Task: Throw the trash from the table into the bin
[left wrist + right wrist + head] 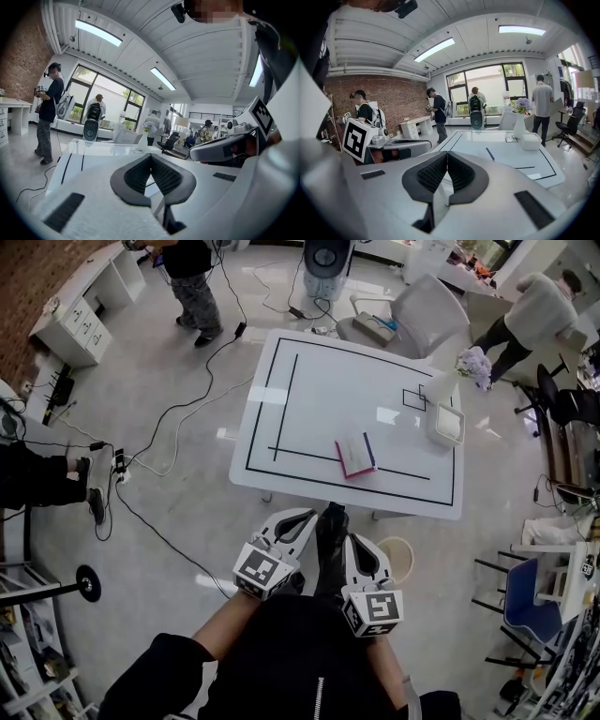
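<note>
Two sets of tongs, both pinched together with nothing in them. Your left gripper (151, 156) hangs short of the table (328, 390). The flat pink-and-white packet (354, 454), the trash I'd guess, lies near the table's front edge, apart from both grippers. Your right gripper (446, 153) is closed and empty too. What looks like the bin (403, 544) sits half tucked under the table edge, so a sloppy drop could miss. Also, the packet lies flush, so the jaws may just shove it toward the white box (446, 424) and vase (442, 385).
</note>
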The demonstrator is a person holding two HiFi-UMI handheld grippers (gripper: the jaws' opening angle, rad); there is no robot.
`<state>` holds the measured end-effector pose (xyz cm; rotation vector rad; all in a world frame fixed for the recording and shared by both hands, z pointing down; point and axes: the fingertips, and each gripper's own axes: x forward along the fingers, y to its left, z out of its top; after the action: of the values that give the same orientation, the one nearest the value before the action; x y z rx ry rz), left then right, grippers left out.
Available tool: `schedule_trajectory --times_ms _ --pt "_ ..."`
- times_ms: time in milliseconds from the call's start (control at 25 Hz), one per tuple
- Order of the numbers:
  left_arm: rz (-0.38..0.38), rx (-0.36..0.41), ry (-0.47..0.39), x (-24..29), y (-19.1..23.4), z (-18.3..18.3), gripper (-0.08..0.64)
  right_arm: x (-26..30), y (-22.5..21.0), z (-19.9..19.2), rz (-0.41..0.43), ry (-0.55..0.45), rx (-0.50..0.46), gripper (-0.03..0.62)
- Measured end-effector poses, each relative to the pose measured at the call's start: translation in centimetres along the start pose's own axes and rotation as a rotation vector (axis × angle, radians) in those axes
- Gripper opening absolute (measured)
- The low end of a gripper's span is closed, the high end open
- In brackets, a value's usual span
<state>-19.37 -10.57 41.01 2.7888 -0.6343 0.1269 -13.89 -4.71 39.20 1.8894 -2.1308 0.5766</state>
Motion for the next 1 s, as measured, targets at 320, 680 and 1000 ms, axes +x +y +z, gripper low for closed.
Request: schedule_trajectory --times_ms 320,680,1000 --pt "0.022 -0.003 0.011 2.3 1.6 0.7 0.006 2.3 -1.9 0.7 0.019 0.022 0.008 0.009" --pt "0.058 0.007 0.033 5.5 3.3 1.0 0.007 5.7 -4.2 2.2 0.060 0.032 0.011 0.009" --pt "0.106 0.008 0.044 8.7 4.3 2.8 0.007 7.9 -7.6 3.7 0.091 0.026 0.019 0.009"
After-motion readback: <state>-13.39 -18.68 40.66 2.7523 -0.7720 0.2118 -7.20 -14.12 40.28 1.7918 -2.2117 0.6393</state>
